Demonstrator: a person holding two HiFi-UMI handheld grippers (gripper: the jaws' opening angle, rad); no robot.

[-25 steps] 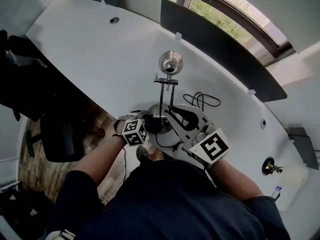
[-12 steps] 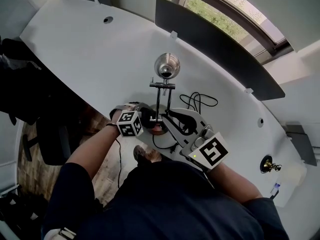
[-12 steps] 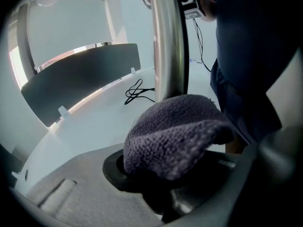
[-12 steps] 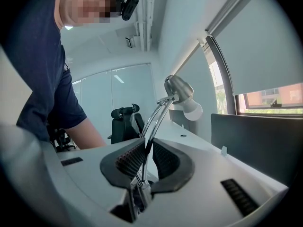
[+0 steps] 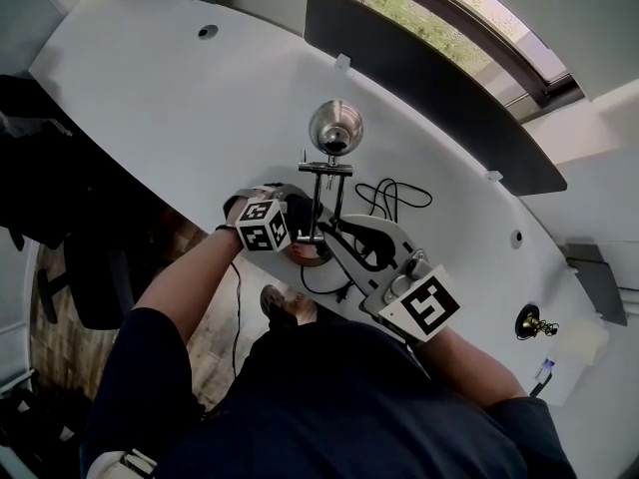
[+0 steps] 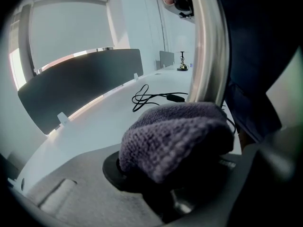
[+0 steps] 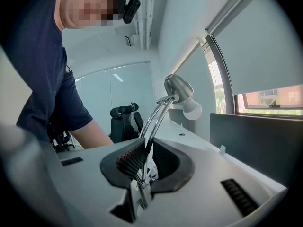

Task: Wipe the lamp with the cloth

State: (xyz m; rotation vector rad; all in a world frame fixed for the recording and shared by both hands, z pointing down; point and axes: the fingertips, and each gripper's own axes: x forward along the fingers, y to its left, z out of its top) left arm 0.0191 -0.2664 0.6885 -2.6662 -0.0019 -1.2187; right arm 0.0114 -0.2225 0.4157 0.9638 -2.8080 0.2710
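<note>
A chrome desk lamp (image 5: 336, 128) stands on the white desk (image 5: 180, 98), its thin arm rods (image 5: 321, 198) running down toward me. My left gripper (image 5: 298, 218) is shut on a dark grey-purple knitted cloth (image 6: 175, 136). The cloth is pressed against the lamp's shiny pole (image 6: 208, 46), low down near the base. My right gripper (image 7: 143, 164) is shut on the thin arm rods (image 7: 154, 119), below the lamp head (image 7: 179, 88) and its white bulb (image 7: 193, 110). The cloth hides the left jaws.
A black cable (image 5: 397, 196) lies coiled on the desk just past the lamp. A dark partition screen (image 5: 429, 73) lines the desk's far edge under the window. An office chair (image 5: 85, 277) stands on the floor at left. A small brass object (image 5: 534, 324) sits far right.
My left gripper has slid away from me along the lamp's lower part, taking the cloth with it. The right gripper keeps its hold on the arm rods.
</note>
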